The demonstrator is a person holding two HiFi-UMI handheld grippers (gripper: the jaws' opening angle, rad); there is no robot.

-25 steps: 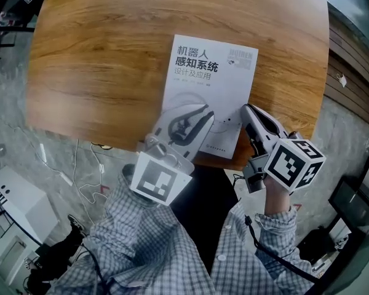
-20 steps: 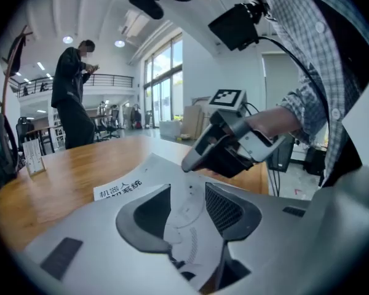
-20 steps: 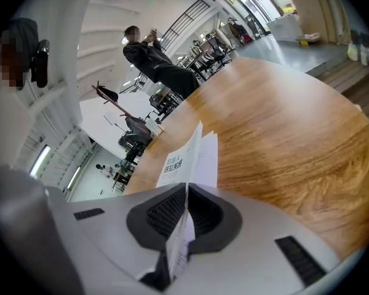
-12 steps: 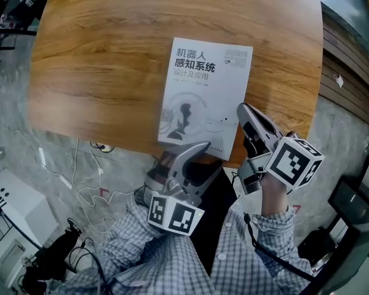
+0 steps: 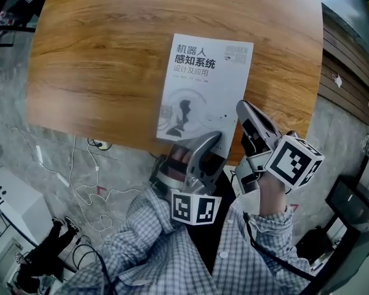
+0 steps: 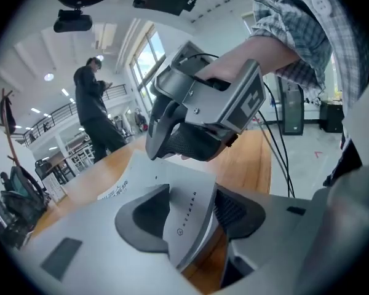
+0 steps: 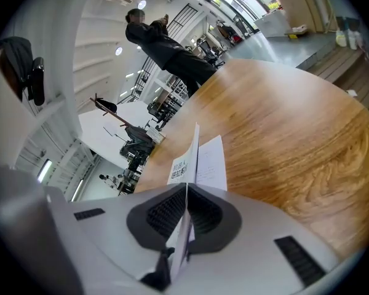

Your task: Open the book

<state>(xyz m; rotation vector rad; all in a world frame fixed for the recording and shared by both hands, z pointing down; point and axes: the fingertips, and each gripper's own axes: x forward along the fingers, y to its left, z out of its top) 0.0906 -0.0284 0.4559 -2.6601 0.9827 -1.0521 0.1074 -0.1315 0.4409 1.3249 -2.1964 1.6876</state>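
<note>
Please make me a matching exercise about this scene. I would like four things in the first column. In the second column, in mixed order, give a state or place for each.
Things:
1. white paperback book
2. left tool
3. right tool
4. brown wooden table

States or places:
A. jaws shut on a thin cover edge
B. bears the book
C. lies at the table's near edge
D. jaws wide apart around a book corner

Pairs: 1-C, 2-D, 3-A, 4-B.

The left tool's jaws have just been opening. The book's corner stands between them, not pressed.
</note>
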